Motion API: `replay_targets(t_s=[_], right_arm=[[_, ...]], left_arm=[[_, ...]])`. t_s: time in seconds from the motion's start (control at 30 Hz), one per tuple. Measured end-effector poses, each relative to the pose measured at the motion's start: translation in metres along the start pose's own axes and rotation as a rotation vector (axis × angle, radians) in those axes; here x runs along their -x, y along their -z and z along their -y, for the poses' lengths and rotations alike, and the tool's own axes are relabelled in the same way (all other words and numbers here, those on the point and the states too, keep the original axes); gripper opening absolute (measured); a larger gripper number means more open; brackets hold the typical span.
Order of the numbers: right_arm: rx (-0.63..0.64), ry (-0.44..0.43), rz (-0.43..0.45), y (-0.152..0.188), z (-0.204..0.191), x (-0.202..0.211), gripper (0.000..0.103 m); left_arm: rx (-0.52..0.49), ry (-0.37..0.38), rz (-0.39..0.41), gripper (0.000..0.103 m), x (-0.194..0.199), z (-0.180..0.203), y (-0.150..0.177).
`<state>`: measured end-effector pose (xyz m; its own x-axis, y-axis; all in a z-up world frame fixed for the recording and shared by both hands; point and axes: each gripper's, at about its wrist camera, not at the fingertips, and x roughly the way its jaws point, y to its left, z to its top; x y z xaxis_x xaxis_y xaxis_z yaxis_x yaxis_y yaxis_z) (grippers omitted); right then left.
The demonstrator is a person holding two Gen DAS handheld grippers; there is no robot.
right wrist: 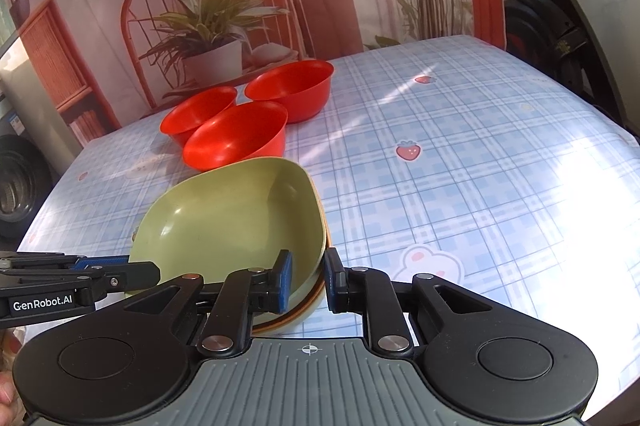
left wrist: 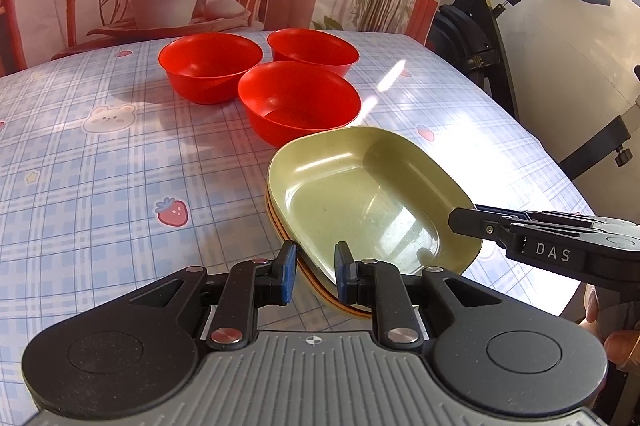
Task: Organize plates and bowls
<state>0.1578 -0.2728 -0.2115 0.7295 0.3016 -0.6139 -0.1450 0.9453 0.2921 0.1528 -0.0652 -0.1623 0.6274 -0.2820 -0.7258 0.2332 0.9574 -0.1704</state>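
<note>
A green plate (left wrist: 360, 194) lies on top of a stack of plates (left wrist: 316, 282) with orange and cream rims, on the checked tablecloth. Three red bowls (left wrist: 298, 102) stand behind it in a cluster. My left gripper (left wrist: 316, 272) straddles the stack's near-left rim, jaws a little apart around it. My right gripper (right wrist: 308, 278) straddles the stack's (right wrist: 308, 302) near-right rim the same way; the green plate (right wrist: 236, 222) fills the view ahead. Each gripper shows in the other's view: the right one (left wrist: 464, 220), the left one (right wrist: 148, 272). Grip contact is not clear.
The table (left wrist: 100, 186) carries a blue checked cloth with strawberry and rabbit prints. A printed backdrop with chair and plants hangs behind it. An exercise bike (left wrist: 500, 38) stands beyond the right edge. The table's right side (right wrist: 480, 166) is sunlit.
</note>
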Motion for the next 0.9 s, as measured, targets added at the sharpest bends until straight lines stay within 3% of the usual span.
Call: replay_targets(t_s=[0.5,0.77,0.9], right_arm=[[0.010,0.009,0.040,-0.0012,-0.0019,0.0064,0.025],[-0.002,0.029,0.055,-0.0004,0.0032,0.0068,0.008],[-0.012,0.027,0.045,0.0006,0.0050,0.0033,0.007]], left_arm=[[0.027,-0.009,0.014,0.020,0.0033,-0.0038,0.0010],[0.040,-0.015,0.012,0.020,0.0038,-0.0036,0.0019],[0.052,-0.012,0.005,0.020,0.0022,-0.0050,0.0018]])
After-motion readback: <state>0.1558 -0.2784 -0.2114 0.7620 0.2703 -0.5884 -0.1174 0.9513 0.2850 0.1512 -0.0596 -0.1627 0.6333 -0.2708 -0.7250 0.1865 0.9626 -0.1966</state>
